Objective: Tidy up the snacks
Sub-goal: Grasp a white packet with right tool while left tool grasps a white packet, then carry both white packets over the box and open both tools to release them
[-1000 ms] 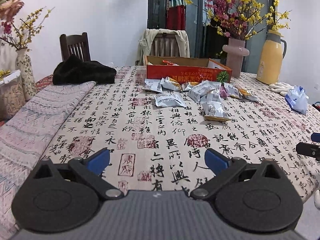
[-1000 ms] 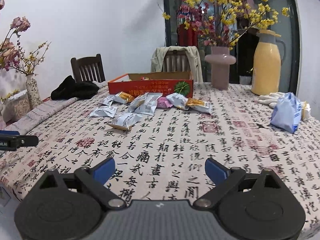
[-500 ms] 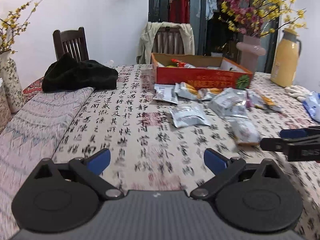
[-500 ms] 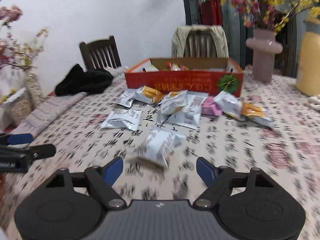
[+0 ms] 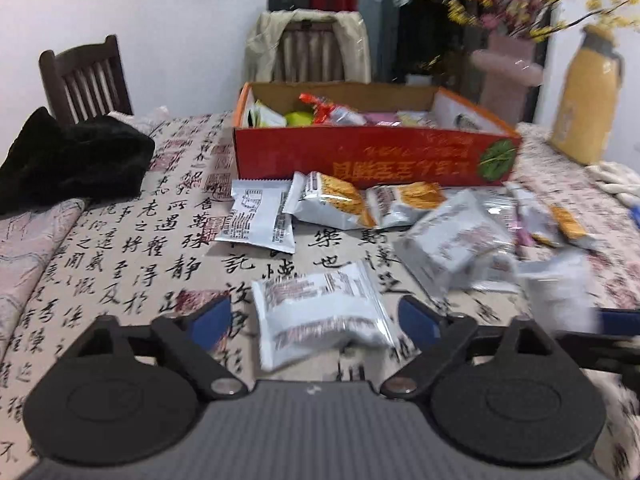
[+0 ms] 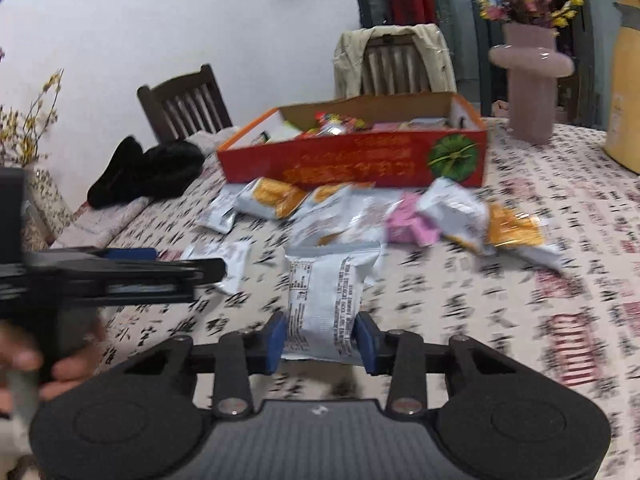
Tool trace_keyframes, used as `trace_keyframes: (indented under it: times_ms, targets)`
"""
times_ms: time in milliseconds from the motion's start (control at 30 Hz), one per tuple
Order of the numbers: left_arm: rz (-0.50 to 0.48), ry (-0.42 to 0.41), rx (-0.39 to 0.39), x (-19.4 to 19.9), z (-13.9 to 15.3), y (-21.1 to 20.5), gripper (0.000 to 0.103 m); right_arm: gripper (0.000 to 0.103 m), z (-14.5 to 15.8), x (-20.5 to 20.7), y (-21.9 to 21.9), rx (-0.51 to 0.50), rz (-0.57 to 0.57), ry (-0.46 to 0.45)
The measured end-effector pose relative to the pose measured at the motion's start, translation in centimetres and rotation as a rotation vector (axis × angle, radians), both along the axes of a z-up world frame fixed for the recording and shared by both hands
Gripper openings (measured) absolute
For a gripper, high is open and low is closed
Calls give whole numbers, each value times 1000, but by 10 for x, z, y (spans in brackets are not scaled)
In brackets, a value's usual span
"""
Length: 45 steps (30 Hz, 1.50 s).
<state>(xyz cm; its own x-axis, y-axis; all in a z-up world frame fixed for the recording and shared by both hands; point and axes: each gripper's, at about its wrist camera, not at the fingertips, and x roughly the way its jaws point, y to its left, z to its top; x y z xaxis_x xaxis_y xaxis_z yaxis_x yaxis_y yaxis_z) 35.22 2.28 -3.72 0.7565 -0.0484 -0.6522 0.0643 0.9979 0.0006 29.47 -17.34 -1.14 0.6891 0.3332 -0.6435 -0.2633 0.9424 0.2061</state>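
Both grippers moved nearer the red box (image 5: 376,156) holding snacks (image 5: 332,114).

Motion blur smears the right-hand snack packets (image 5: 460,240); the yellow flask (image 6: 624,92) is cut off.

The right gripper (image 6: 320,338) pinches a white snack packet (image 6: 324,300) between its blue pads (image 6: 276,338); beyond it loose snack packets (image 6: 360,216) lie scattered on the calligraphy-print table (image 6: 520,280) before a red cardboard box (image 6: 360,156) holding more snacks; the left gripper (image 6: 176,270) reaches in from the left; a pink vase (image 6: 530,80) stands behind the box.
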Motion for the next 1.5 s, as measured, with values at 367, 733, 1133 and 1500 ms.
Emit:
trace_keyframes:
  times_ms: [367, 733, 1133, 1500]
  targets:
    - [-1, 31, -34, 5, -4, -7, 23, 37, 12, -6, -51, 75, -30, -39]
    - [-29, -19, -63, -53, 19, -15, 14, 37, 16, -50, -68, 106, -32, -69]
    - [-46, -128, -74, -103, 60, -17, 14, 37, 30, -83, -83, 127, -30, -123]
    - [-106, -179, -83, -12, 100, -11, 14, 37, 74, 1, -67, 111, 70, -176]
